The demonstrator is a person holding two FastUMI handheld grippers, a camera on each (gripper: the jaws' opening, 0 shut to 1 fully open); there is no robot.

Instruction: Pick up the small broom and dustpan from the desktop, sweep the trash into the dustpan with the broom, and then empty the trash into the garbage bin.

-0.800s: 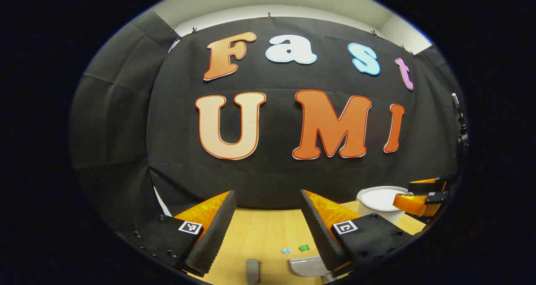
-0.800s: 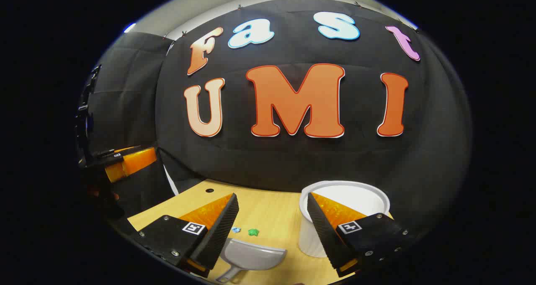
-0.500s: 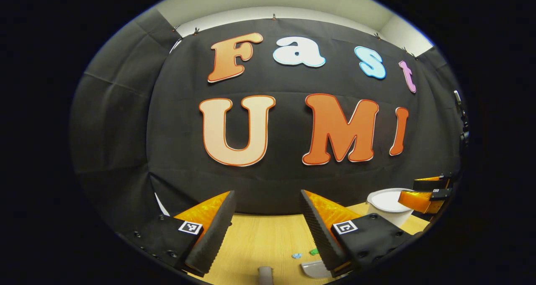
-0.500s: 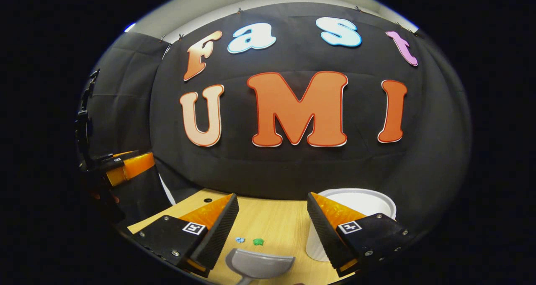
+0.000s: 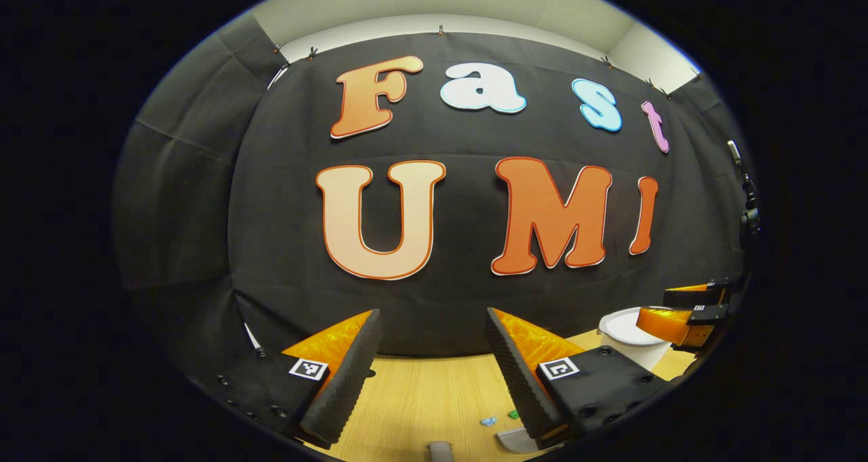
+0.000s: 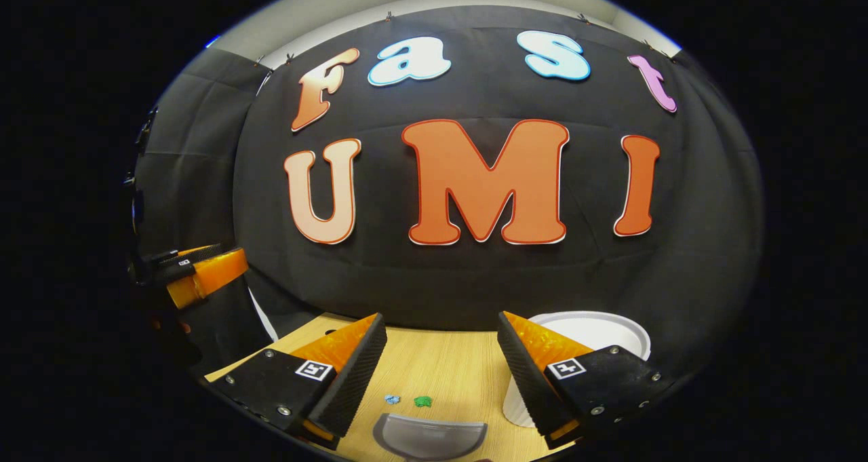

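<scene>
Left hand-held gripper (image 5: 430, 374): held above the counter (image 5: 420, 397), its two fingers spread wide with nothing between them; in the right gripper view it sits at nine o'clock (image 6: 203, 275), well apart from the things on the counter.
Right hand-held gripper (image 6: 441, 374): also above the counter (image 6: 447, 367), fingers wide apart and gripping nothing; in the left gripper view it sits at about four o'clock (image 5: 685, 316), in front of the bin.
Dustpan (image 6: 429, 436): grey, lying flat on the counter at six o'clock in the right gripper view, its open mouth toward the scraps; in the left gripper view a corner of it (image 5: 512, 440) peeks out at about five o'clock, partly hidden by that gripper's right finger.
Broom: a small grey end (image 5: 439, 450) sits at six o'clock in the left gripper view; whether it is the broom's handle cannot be told.
Trash: a blue scrap (image 6: 392, 399) and a green scrap (image 6: 423, 401) lie side by side on the counter, just beyond the dustpan's mouth; in the left gripper view the blue one (image 5: 487, 421) lies beside the right finger.
Bin (image 6: 597, 330): white, round, open at the top, standing on the counter at about five o'clock in the right gripper view, partly behind that gripper's right finger; also at four o'clock in the left gripper view (image 5: 624, 333).
</scene>
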